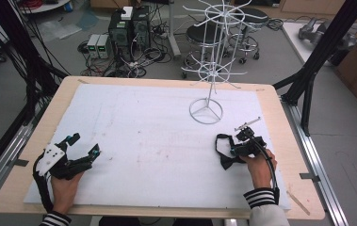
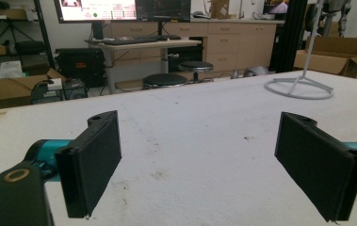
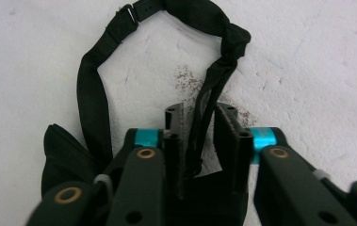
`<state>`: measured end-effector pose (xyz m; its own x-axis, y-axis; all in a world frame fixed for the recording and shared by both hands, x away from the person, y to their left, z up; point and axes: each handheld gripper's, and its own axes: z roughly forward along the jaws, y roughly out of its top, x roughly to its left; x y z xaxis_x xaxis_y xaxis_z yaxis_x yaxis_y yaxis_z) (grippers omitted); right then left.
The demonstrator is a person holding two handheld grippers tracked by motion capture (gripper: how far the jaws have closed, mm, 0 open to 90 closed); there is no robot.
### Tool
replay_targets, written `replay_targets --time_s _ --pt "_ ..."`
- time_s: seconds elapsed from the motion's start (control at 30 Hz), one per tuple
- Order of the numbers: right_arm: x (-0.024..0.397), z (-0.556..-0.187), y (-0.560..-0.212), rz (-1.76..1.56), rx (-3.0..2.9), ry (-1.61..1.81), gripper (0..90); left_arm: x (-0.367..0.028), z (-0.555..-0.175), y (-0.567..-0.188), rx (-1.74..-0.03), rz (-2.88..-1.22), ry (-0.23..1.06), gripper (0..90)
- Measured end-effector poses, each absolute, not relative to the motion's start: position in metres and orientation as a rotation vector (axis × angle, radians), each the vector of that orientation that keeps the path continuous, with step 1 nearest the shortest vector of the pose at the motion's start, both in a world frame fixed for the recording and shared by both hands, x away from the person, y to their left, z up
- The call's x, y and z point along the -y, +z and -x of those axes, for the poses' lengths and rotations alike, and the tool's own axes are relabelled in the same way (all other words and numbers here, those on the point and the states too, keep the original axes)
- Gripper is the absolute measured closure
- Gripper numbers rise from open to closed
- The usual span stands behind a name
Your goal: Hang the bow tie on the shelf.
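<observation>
**Technician:** Currently, what is the status of the left gripper (image 1: 83, 143)?

**Inspector:** It rests at the near-left part of the white mat (image 1: 138, 132), held by the person's left hand (image 1: 65, 186). The left gripper view shows its two black pads (image 2: 93, 165) spread wide apart, with bare mat between them. Jaws released, nothing held.

**Technician:** And the right gripper (image 3: 199, 141)?

**Inspector:** It sits at the near-right part of the mat, held by the right hand (image 1: 260, 170). In the right gripper view its jaws are nearly together, with a strap of the black bow tie (image 3: 96, 113) running between them. The strap lies against the left jaw; whether both jaws press on it cannot be told.

**Technician:** Location of the bow tie?

**Inspector:** On the mat, directly at the right gripper. In the high view its strap loops out to the left of the jaws, and the bow part (image 1: 226, 161) lies just beside the hand.

**Technician:** Other equipment on the table?

**Inspector:** A white wire display rack (image 1: 212, 66) stands on its ring base at the far-right part of the mat, apart from both grippers.

**Technician:** Any readable labels or brands?

**Inspector:** None legible. The monitors (image 2: 119, 9) in the left gripper view show content too blurred to read.
</observation>
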<state>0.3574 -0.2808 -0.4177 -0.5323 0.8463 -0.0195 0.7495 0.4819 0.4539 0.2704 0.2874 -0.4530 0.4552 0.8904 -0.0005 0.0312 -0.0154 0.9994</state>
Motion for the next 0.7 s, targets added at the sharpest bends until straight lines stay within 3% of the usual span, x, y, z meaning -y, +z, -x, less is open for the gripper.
replay_targets --time_s 0.13,0.7 --pt "0.280 -0.357 -0.418 -1.373 -2.491 0.586 85.4 -0.287 -0.270 -0.453 -0.874 -1.426 0.842 15.4" --pt "0.280 -0.349 -0.408 -1.327 -2.416 0.734 86.7 -0.287 -0.270 -0.453 -0.871 -1.430 0.846 15.4"
